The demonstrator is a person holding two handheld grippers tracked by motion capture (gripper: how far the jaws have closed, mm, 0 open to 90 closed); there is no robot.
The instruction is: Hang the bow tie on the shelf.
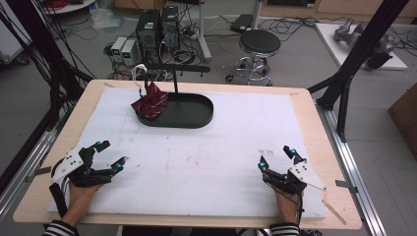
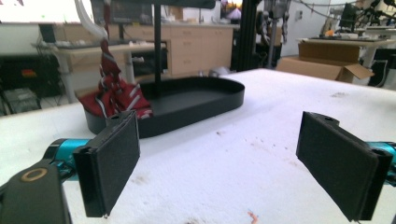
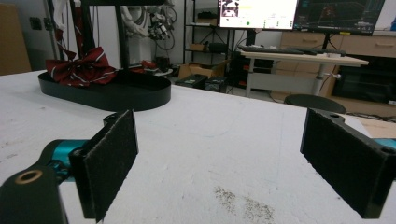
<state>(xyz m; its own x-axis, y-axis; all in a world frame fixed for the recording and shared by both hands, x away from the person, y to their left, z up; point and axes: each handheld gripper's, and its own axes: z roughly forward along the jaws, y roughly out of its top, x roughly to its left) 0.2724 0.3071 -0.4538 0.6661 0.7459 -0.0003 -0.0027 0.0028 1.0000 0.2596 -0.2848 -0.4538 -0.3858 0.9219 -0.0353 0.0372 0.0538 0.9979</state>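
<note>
A dark red necktie with thin white stripes (image 1: 150,102) lies bunched at the far-left end of a shallow oval black tray (image 1: 196,115), which sits on the far half of the white foam sheet (image 1: 206,162) that covers the pale wooden table (image 1: 305,101). The upper part of the tie runs up to a white hanger hook (image 1: 139,73) on the horizontal bar of a thin black stand (image 1: 175,78) that rises from the tray, so the tie's long axis runs roughly vertical there, while its lower part has collapsed into a crumpled heap on the tray's floor and over its left rim. The tray's long axis runs left to right across the table. In the left gripper view the tie (image 2: 112,93) hangs as a narrow strip down into the folded pile; in the right gripper view the pile (image 3: 81,67) spreads like a bow at the tray's left end. The left gripper (image 1: 112,155) rests low over the near-left part of the foam, its jaws spread wide with nothing between them, pointing toward the far right, well apart from the tie. The right gripper (image 1: 275,156) sits at the near-right part of the foam, jaws also wide apart and empty, pointing away from the person toward the far side. Both hands come in from the near edge in black-and-white striped sleeves (image 1: 59,228). Beyond the table a round black stool (image 1: 259,43) stands on the floor.
</note>
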